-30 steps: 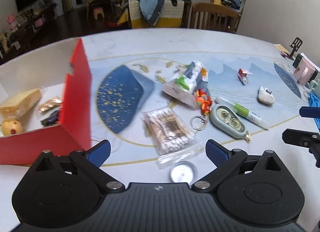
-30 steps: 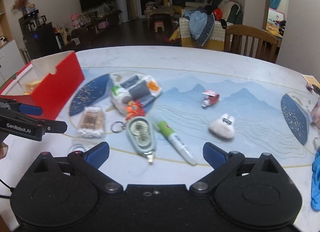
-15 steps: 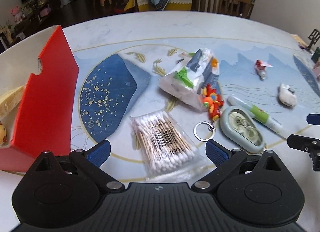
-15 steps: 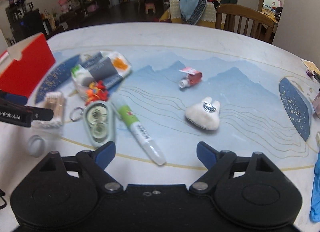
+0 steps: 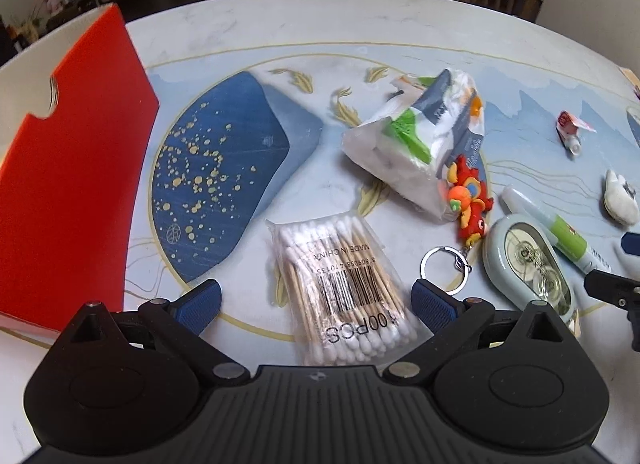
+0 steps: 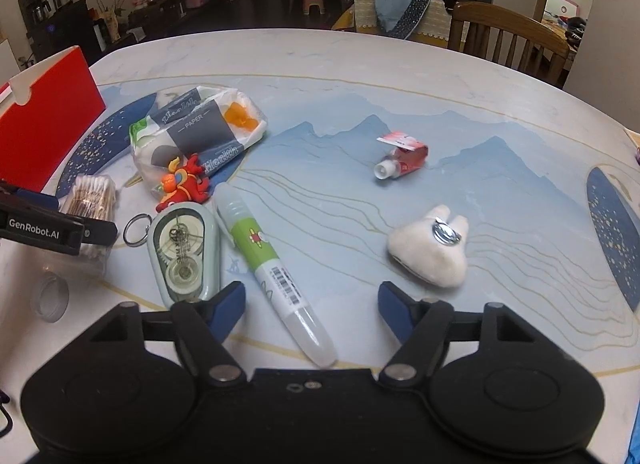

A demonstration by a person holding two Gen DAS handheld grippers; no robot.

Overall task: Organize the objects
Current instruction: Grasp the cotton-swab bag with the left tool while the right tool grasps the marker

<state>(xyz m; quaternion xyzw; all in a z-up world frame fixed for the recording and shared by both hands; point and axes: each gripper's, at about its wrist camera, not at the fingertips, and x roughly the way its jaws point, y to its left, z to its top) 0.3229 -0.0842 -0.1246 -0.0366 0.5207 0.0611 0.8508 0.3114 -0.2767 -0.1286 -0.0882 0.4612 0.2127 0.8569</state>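
Currently the left gripper [image 5: 316,302] is spread wide, its fingers either side of the cotton swab pack [image 5: 344,288] without gripping it. Likewise the right gripper [image 6: 312,302] is wide open and empty over the marker [image 6: 276,272], near the tabletop's [image 6: 360,76] front edge.

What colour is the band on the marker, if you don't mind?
Green, on a white marker; clearest in the right wrist view.

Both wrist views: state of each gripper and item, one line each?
left gripper: open, straddling cotton swab bag
right gripper: open, straddling marker
cotton swab bag: sealed, flat
marker: capped, flat
tissue pack: crumpled
toothpaste tube: rolled up, capped
red box: open
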